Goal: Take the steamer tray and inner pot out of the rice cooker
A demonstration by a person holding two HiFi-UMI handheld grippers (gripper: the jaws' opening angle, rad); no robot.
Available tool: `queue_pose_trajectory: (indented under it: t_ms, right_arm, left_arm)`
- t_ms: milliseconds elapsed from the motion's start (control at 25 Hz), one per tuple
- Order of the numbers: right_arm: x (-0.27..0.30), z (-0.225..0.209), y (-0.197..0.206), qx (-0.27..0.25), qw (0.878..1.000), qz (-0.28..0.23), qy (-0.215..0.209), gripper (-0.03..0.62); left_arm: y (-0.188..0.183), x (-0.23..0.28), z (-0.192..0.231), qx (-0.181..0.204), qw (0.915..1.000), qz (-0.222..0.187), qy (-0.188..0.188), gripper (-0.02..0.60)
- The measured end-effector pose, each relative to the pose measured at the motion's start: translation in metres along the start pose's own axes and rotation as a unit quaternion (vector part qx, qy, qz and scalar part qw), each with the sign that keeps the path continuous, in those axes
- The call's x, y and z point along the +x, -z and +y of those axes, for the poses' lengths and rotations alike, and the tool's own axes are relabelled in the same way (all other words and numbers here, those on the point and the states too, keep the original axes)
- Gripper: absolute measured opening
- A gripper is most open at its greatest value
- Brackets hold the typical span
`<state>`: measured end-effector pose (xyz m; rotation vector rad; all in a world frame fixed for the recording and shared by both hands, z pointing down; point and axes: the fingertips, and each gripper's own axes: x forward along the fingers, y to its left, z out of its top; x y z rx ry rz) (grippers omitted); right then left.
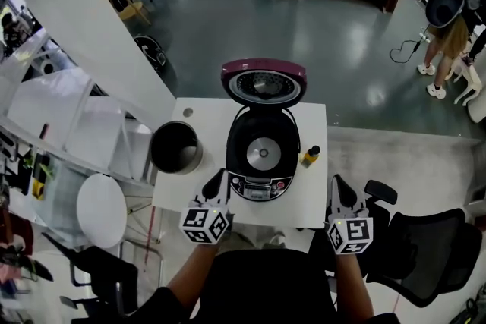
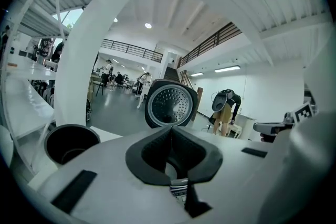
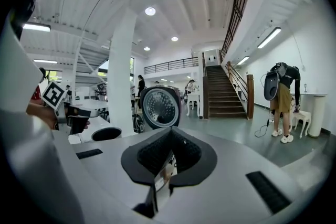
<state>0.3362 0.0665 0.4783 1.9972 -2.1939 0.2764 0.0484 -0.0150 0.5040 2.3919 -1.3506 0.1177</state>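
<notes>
White bench (image 1: 307,197) carries the rice cooker (image 1: 262,155), lid (image 1: 263,82) raised, cavity showing the bare heating plate. Inner pot (image 1: 176,148) stands on the bench just left of the cooker. Small bottle (image 1: 310,155) sits right of it. Left hand-held gripper (image 1: 216,182) is at the cooker's front-left and right hand-held gripper (image 1: 339,190) at its front-right, both with jaws pressed together and holding nothing. Steamer tray not made out.

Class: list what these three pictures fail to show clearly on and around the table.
- Pot bottom: head view, lost in dark shadow.
- Cooker button labels: head view, too small to read.
- Bottle label: head view, too small to read.
</notes>
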Motion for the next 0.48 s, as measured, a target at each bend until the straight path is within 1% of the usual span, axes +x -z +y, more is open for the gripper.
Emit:
queue_pose_trajectory:
  t_ms: [240, 480]
  right_arm:
    - [-0.02, 0.008, 0.008, 0.009, 1.0, -0.001, -0.005, 0.0]
    - [-0.035, 0.016, 0.015, 0.017, 1.0, 0.001, -0.015, 0.0]
  left_arm:
    - [0.007, -0.027, -0.005, 0.018, 0.9997, -0.005, -0.015, 0.006]
    - [0.023, -0.046, -0.004, 0.021, 0.9994, 0.008, -0.026, 0.006]
